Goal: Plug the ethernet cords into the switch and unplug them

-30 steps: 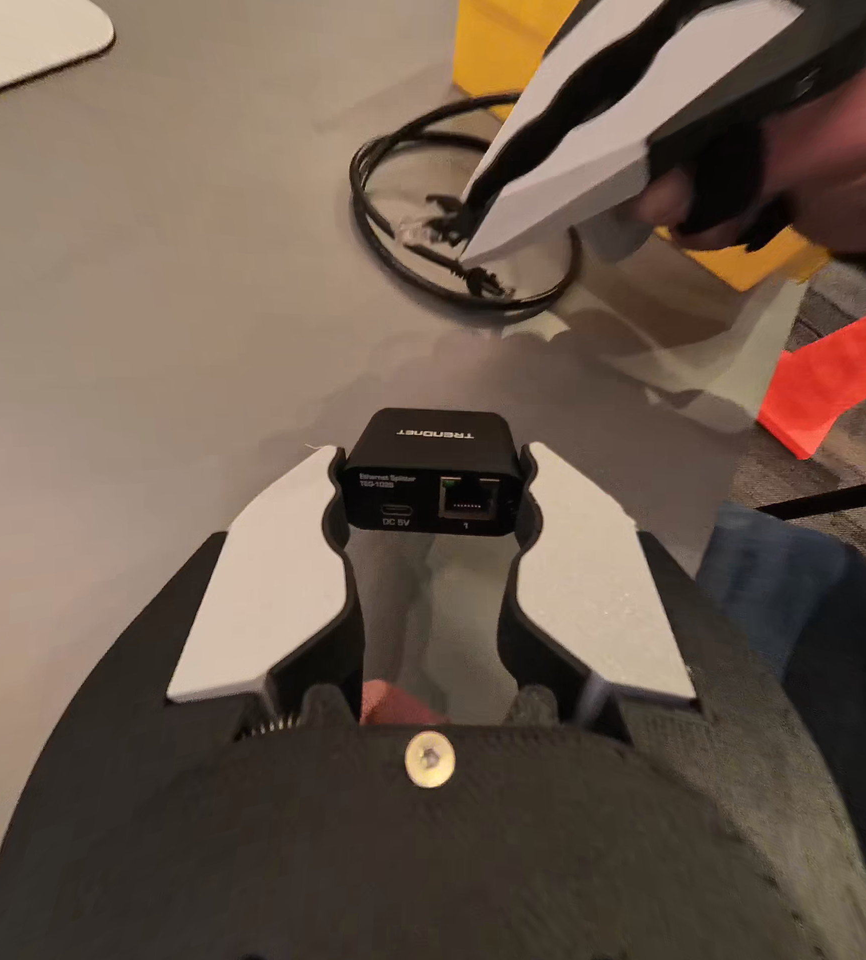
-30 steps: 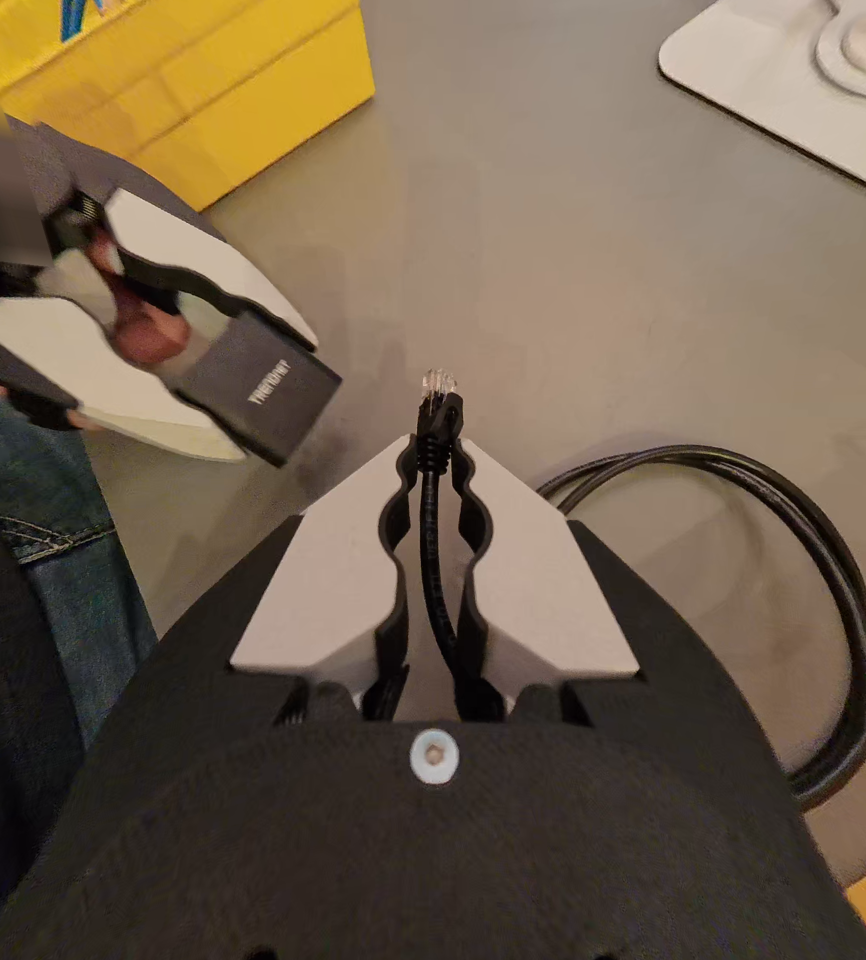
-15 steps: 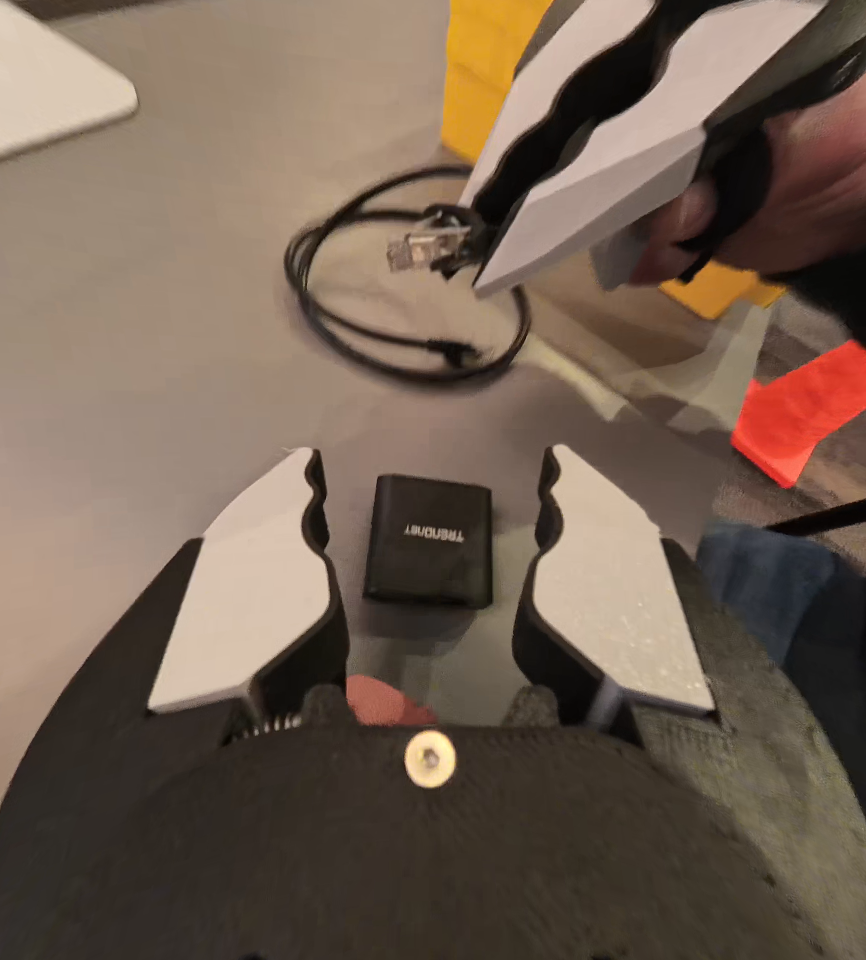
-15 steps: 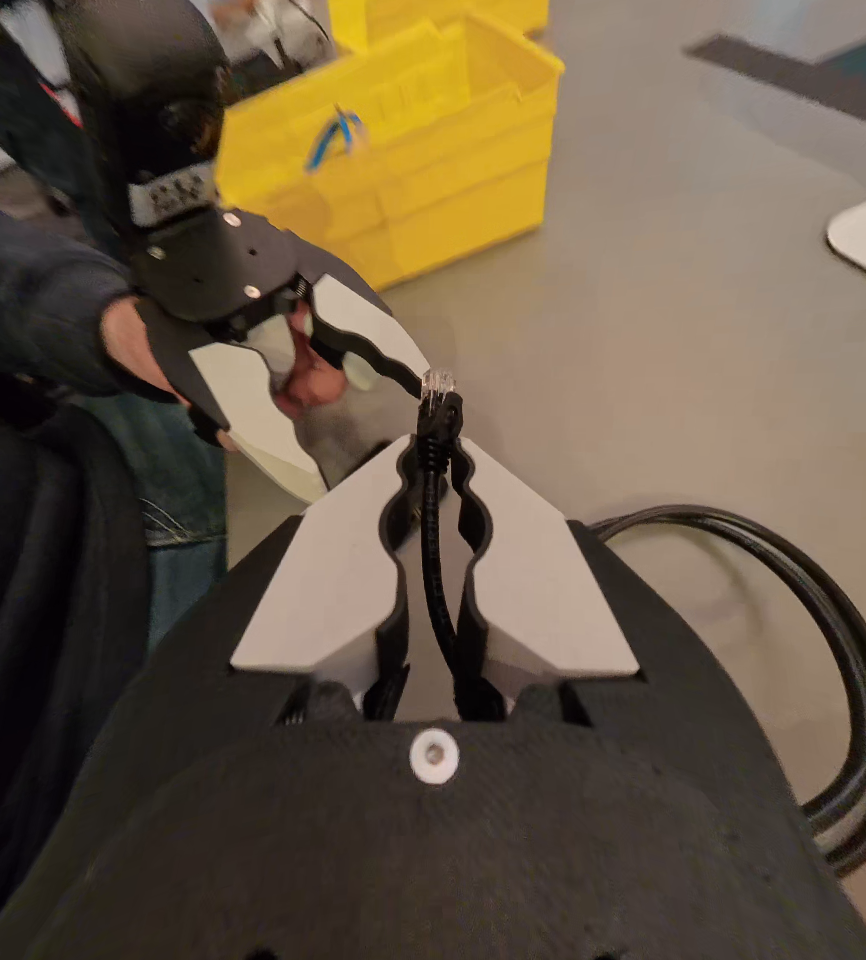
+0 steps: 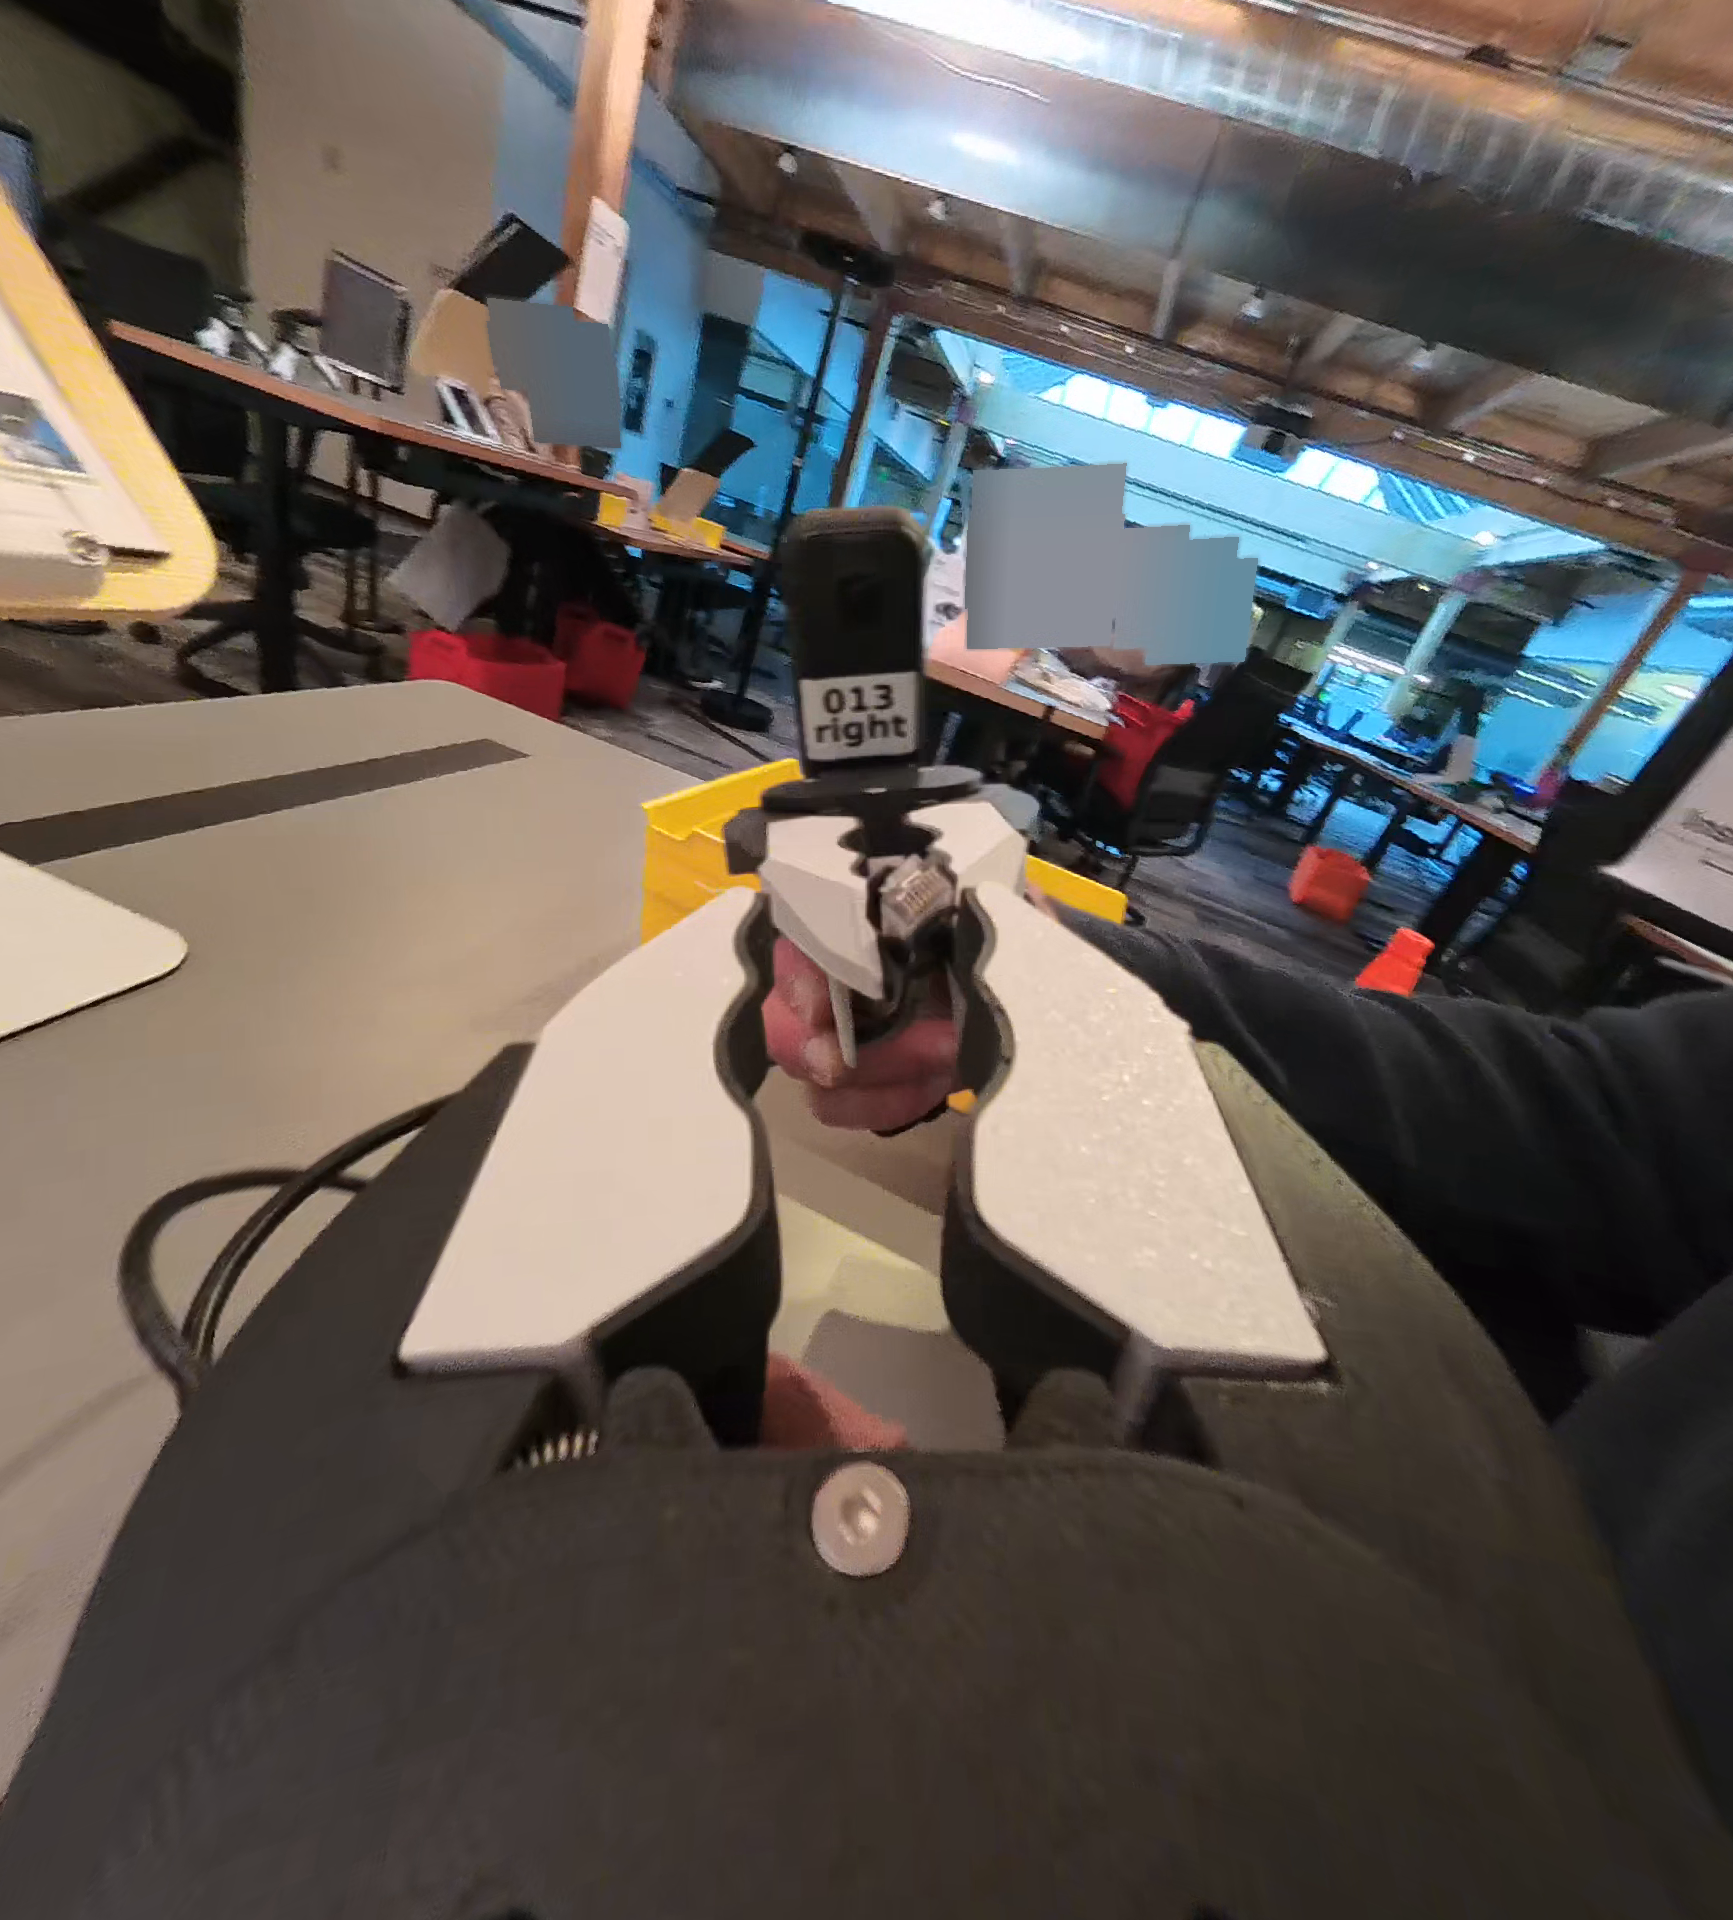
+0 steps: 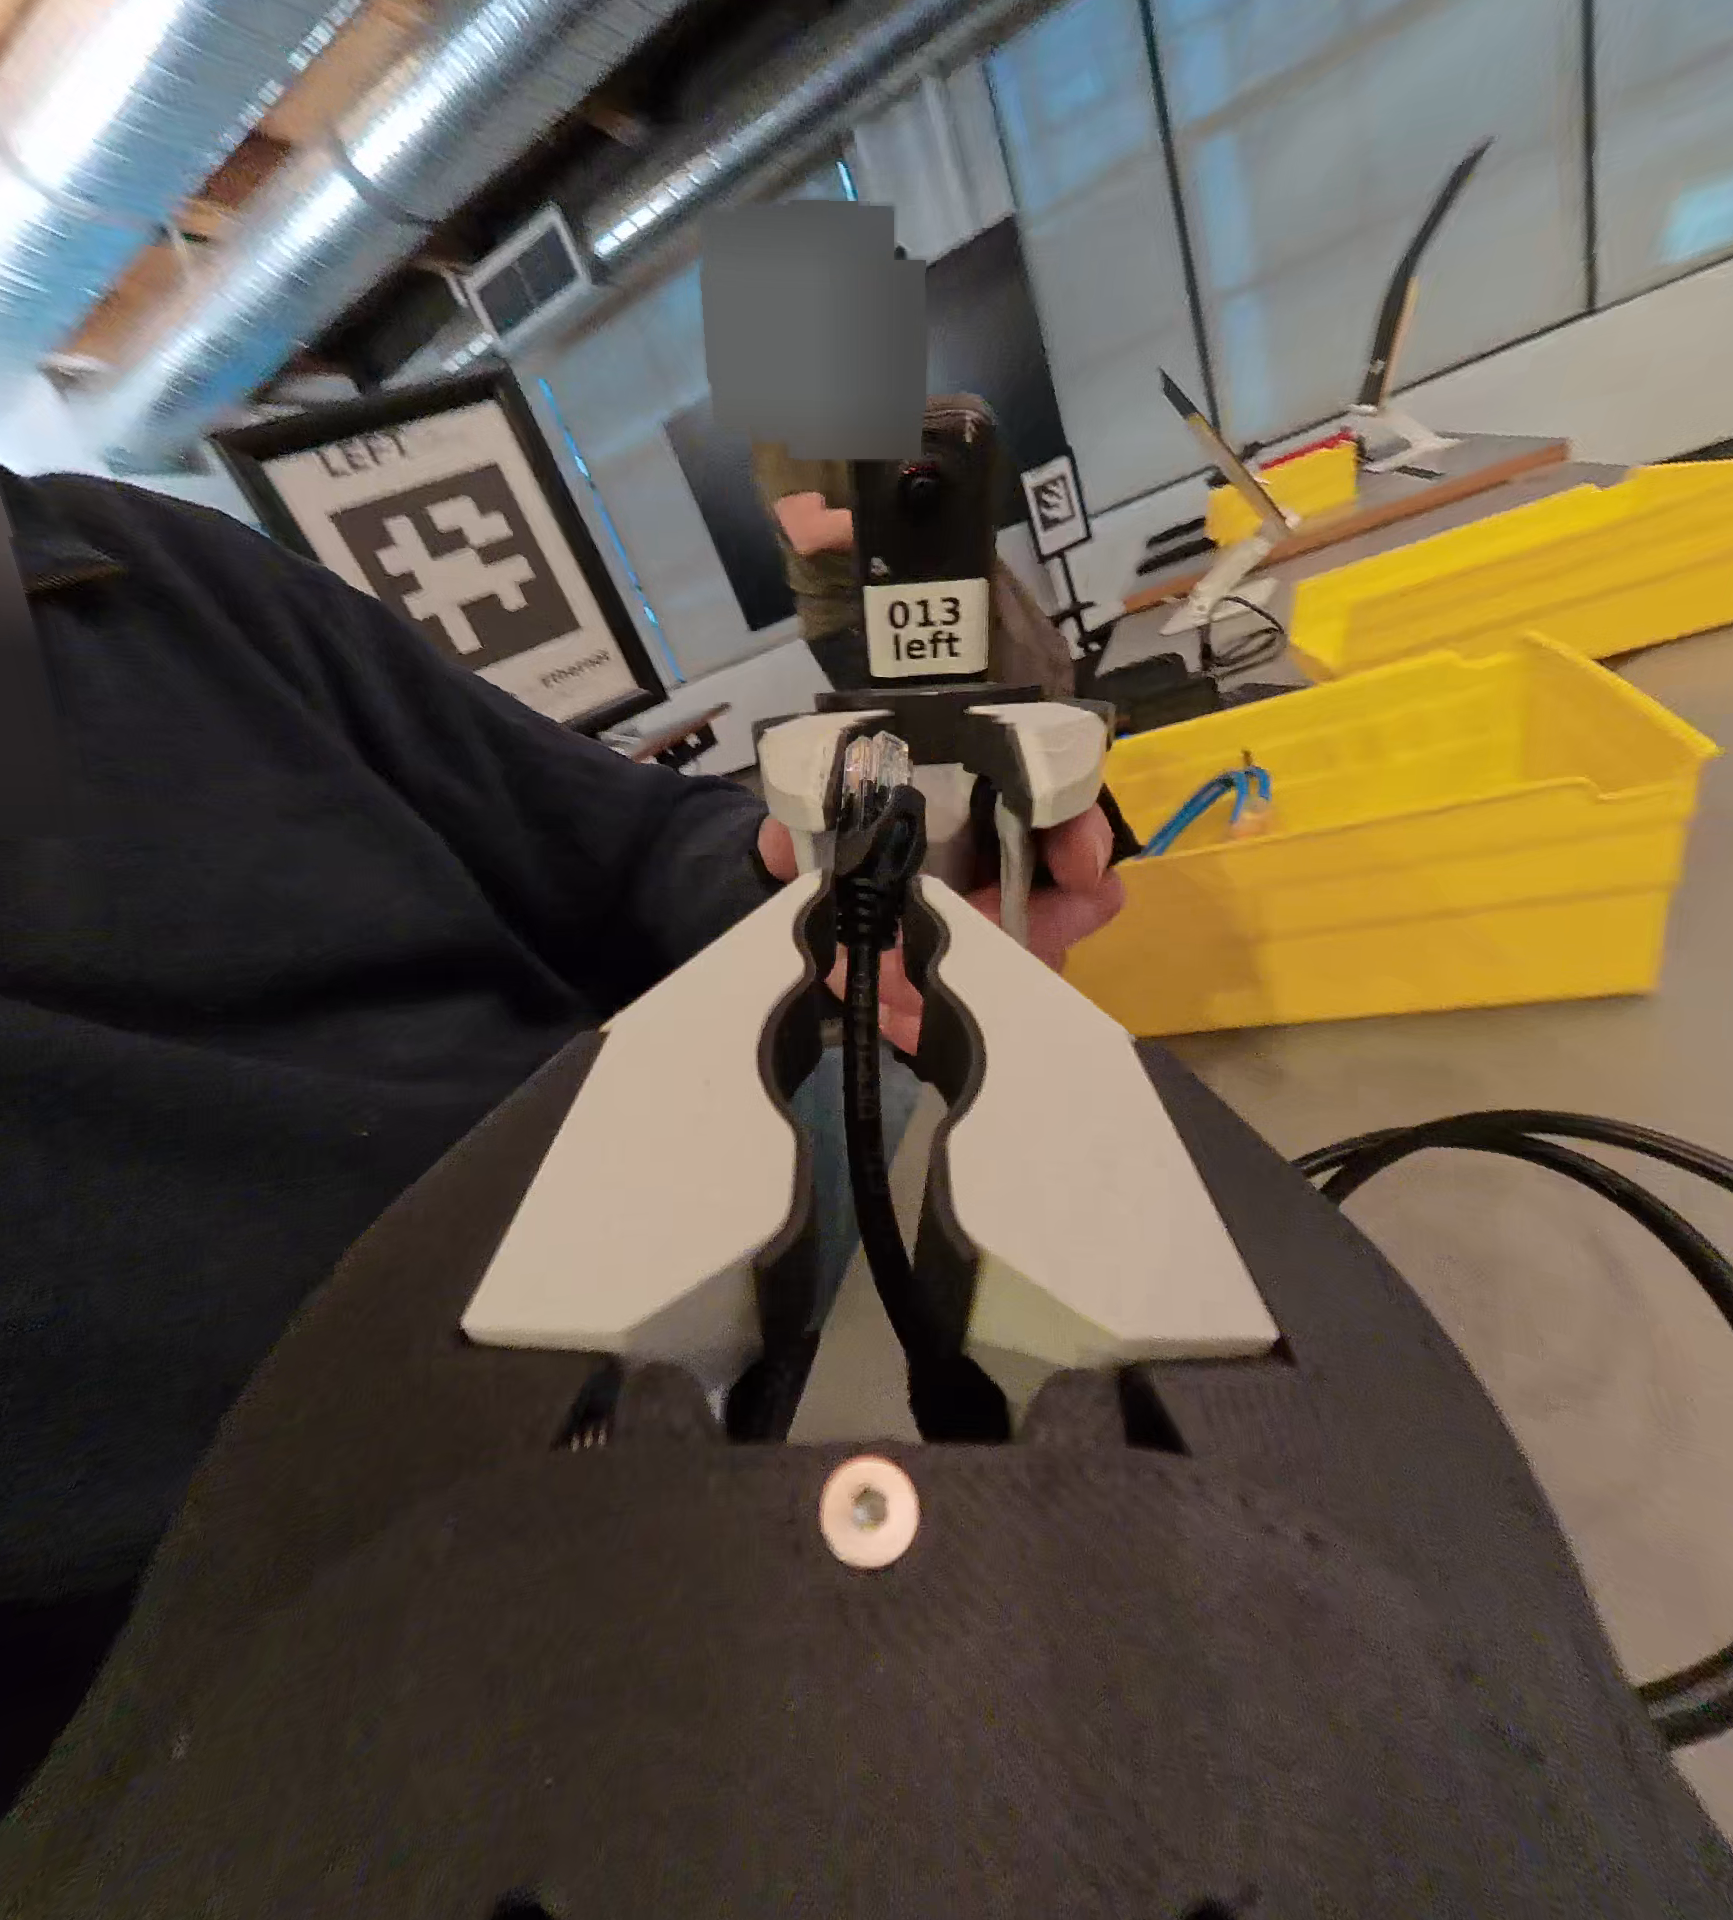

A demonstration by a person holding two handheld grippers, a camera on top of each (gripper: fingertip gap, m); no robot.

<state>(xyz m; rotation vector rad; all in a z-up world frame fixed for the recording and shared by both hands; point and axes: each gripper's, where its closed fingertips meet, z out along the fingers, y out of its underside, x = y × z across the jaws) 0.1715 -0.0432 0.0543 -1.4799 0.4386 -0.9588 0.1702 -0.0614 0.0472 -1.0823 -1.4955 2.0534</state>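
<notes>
Left gripper (image 5: 862, 935) parted wide, holding nothing; right gripper (image 6: 867, 904) clamped on one ethernet cord (image 6: 867, 1039), plug past the tips.

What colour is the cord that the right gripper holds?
Black, with a clear plug at its tip. The cord shows best in the right wrist view, pinched in the right gripper.

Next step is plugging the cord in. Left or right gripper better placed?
Right. The right gripper is shut on the black ethernet cord, its clear plug sticking out past the fingertips. The left gripper is open and empty; the switch shows in neither view, so left likely must fetch it.
</notes>
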